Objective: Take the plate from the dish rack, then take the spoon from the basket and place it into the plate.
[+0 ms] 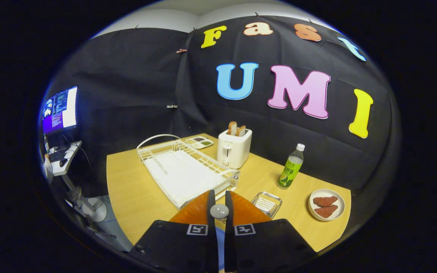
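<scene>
The gripper [219, 203] has its two fingers drawn close together, clamped on the grey spoon [219, 211], whose round end shows between the tips. Under the fingers lies the orange plate [243, 210], set on the wooden table [135, 189]. Just to the right of the fingers, touching the plate's edge as seen from here, sits the small wire basket [266, 203]. Farther right, a white dish [326, 205] holds two brown pieces of food. Just beyond the fingers, the white dish rack [184, 170] stretches away to the far left. Behind it stand a white toaster [234, 148] with bread slices and a small tray [199, 142]; a green bottle [290, 167] stands well right
</scene>
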Motion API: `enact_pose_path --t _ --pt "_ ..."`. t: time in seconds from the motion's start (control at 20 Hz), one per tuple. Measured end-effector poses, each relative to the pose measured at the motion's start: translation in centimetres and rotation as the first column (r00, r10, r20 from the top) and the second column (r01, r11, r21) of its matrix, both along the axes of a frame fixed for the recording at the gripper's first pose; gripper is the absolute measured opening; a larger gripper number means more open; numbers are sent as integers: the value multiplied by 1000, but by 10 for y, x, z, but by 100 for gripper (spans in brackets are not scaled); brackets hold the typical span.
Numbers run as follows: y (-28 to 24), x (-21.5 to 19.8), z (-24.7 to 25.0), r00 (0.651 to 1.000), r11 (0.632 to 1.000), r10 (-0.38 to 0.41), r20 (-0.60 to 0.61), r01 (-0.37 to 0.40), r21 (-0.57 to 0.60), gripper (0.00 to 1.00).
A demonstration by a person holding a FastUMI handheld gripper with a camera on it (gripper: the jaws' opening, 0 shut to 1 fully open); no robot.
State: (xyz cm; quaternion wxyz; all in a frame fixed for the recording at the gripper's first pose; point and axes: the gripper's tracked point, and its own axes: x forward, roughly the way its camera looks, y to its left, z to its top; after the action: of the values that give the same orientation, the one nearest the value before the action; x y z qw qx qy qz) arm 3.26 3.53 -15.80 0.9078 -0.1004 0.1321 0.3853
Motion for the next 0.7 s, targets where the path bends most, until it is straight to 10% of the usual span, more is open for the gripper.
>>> enact_pose_path --t 0.7 --pt "17 -35 -42 988 986 76 134 -54 -157 13"
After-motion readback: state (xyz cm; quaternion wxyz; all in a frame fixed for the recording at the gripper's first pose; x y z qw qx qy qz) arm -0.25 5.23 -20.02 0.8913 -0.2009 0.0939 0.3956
